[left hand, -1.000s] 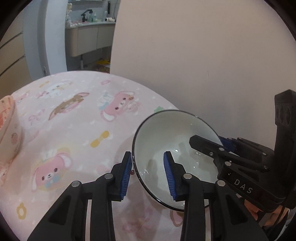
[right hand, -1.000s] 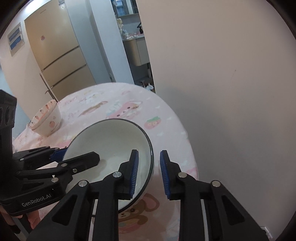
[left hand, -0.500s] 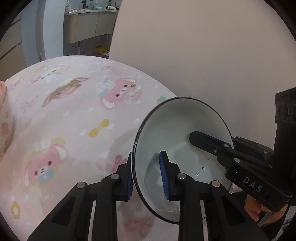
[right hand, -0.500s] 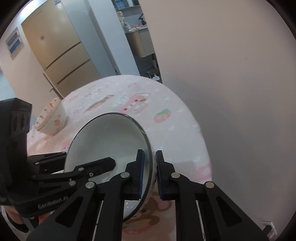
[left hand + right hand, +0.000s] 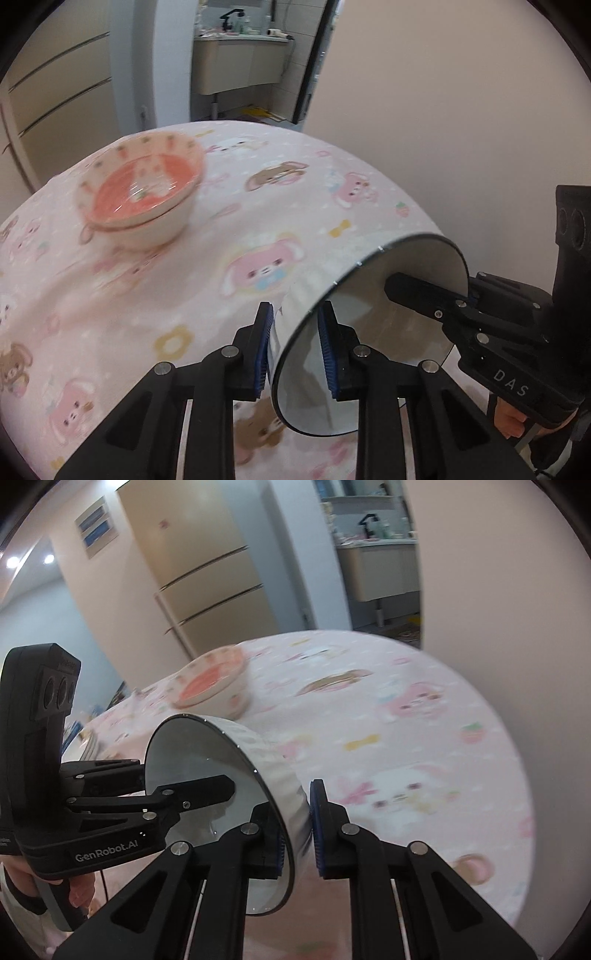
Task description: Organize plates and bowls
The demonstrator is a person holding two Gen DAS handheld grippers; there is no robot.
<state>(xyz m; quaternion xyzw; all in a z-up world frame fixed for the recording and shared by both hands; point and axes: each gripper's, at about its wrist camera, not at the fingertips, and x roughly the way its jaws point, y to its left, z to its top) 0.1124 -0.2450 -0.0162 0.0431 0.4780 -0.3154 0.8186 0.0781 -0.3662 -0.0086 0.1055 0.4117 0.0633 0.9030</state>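
Observation:
A white bowl with a thin dark rim [image 5: 369, 314] hangs tilted above the table, held from both sides. My left gripper [image 5: 295, 325] is shut on its left wall, one blue pad inside and one outside. My right gripper [image 5: 297, 812] is shut on the opposite wall of the white bowl [image 5: 199, 753] in the same way. Further back on the pink cartoon tablecloth [image 5: 110, 314] stands a pink bowl with a carrot pattern [image 5: 144, 192], blurred in both views. From the right wrist, that pink bowl [image 5: 210, 683] shows just beyond the white bowl's rim.
The round table ends at a plain wall on the right [image 5: 535, 664]. A tall beige fridge [image 5: 207, 572] and a doorway to a vanity [image 5: 240, 62] lie behind. Something like stacked plates [image 5: 90, 746] shows at the table's left edge. A hand [image 5: 79, 890] holds the left gripper.
Both grippers closed on the white bowl's rim, raised it and tipped it. They carried it across the table towards the pink bowl, which now sits nearer the middle of both views.

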